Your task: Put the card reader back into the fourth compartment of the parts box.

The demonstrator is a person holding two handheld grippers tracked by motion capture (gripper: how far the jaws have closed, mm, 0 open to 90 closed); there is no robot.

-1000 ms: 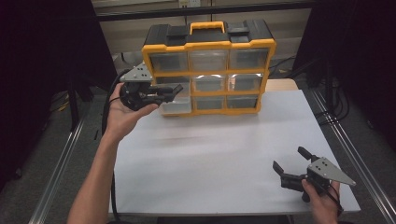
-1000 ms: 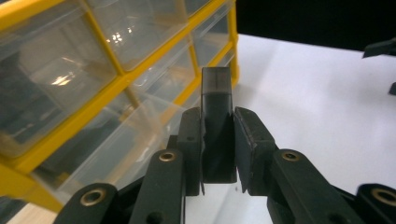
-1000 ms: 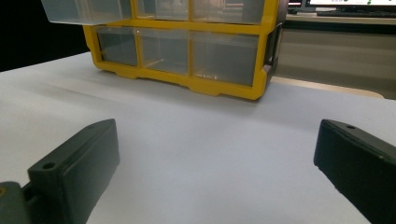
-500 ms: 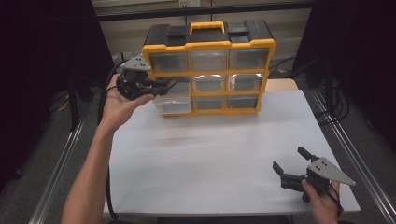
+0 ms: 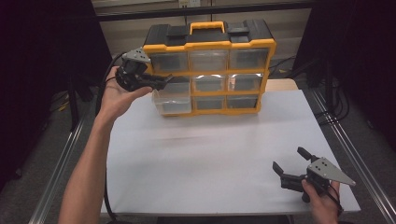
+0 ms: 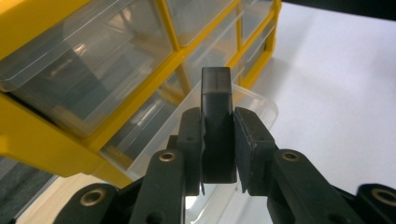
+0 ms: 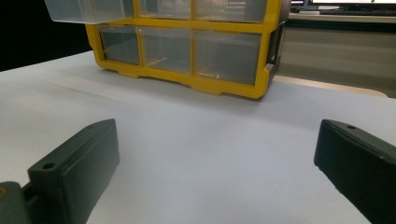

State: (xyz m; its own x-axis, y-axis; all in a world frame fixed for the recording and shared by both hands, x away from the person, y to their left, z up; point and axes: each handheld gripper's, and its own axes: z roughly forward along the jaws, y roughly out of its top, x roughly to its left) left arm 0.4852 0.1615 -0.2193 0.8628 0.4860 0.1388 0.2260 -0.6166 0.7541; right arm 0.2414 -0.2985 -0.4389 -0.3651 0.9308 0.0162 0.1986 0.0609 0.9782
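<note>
right gripper point(image 5: 290, 171) nearest, low at the near-right corner of the white table point(image 5: 219, 158); jaws spread wide, nothing between them, pointing across bare tabletop toward the organizer point(image 5: 210, 67); well apart from any work.

left gripper point(image 5: 159, 82) is the one in play; up at the far-left, held in the left hand point(image 5: 114, 95), clamped tight on a small dark block point(image 6: 215, 126); block stands out past the pads, long axis running along the jaws, tip pointing forward.

target looks like the pulled-out clear drawer point(image 5: 173, 98), bottom-left slot of the organizer; in the left gripper view its open top sits directly under and just ahead of the block's tip; block above the rim, not touching as far as I can tell.

key relation: drawer lies forward and down from the jaws; judgement: next move is a short advance over the opening, then release; block's long axis roughly crosses the drawer's front rim, so it should drop in without turning.

edges: the yellow frame and the closed middle-row drawer overhang just above the open one, so headroom is tight toward the cabinet; free room is out over the drawer's protruding front part; risk is clipping the front rim or releasing short onto the table.
</note>
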